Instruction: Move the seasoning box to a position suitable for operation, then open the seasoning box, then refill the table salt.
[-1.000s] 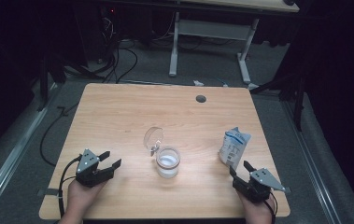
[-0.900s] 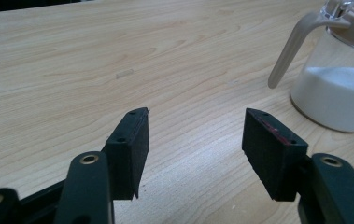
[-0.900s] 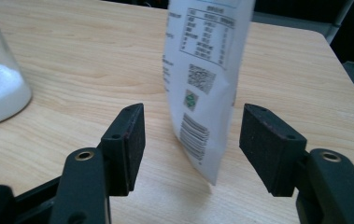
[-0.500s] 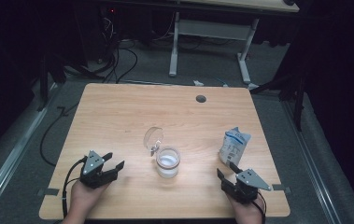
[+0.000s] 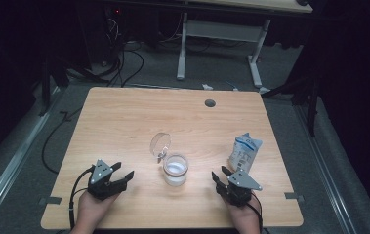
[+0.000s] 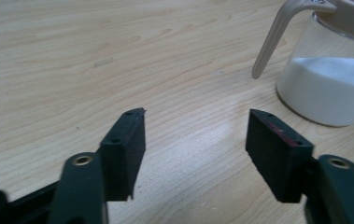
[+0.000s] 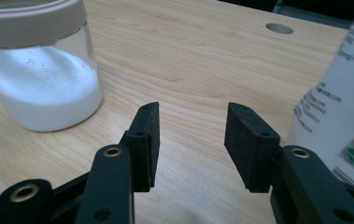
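high view shows the left gripper [image 5: 124,177] low at the table's [image 5: 124,122] near edge, jaws spread and empty. just right of it stands a clear glass jar [image 5: 175,169], round, a third full of white powder, its hinged lid [image 5: 160,144] flipped back. a careless sideways bump could tip the open jar and spill powder over the smooth wood. farther right, the right gripper [image 5: 219,177] rests released, near a soft crinkled white-and-blue bag [image 5: 243,152] that could topple easily.
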The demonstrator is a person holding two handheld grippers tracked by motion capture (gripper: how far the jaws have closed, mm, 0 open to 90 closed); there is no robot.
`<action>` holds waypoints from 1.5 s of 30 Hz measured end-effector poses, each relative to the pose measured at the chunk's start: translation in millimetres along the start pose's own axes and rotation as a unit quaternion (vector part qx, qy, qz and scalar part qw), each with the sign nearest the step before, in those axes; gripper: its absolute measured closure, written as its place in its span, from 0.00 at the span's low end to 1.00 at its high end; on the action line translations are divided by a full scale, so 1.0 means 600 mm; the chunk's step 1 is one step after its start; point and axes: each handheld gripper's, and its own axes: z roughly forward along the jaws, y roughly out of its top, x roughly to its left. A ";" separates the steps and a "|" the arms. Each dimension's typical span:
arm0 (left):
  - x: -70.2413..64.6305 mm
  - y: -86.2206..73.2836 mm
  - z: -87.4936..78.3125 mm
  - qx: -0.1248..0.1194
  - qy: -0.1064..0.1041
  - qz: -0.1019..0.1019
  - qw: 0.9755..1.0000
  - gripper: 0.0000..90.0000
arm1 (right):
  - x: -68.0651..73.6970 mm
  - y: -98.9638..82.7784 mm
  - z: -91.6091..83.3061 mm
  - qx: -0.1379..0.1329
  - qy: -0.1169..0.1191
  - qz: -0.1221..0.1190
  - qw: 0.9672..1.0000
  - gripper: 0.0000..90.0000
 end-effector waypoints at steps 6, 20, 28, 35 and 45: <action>0.000 0.006 0.000 -0.003 -0.006 0.002 1.000 0.53 | 0.005 0.016 0.019 0.000 0.006 -0.006 1.000 0.64; -0.025 0.034 0.014 0.003 -0.009 0.005 1.000 0.61 | -0.005 0.021 0.038 0.023 0.014 0.003 1.000 0.72; -0.034 0.062 0.026 -0.007 -0.027 -0.016 0.999 0.74 | 0.001 0.014 0.034 0.031 0.022 0.005 0.999 0.82; -0.034 0.093 0.043 -0.016 -0.026 -0.023 0.999 0.92 | 0.016 0.017 0.035 0.031 0.038 -0.005 0.999 0.98; -0.057 0.131 0.055 -0.047 -0.042 -0.023 0.998 1.00 | 0.043 0.017 0.042 0.042 0.058 -0.036 0.997 0.99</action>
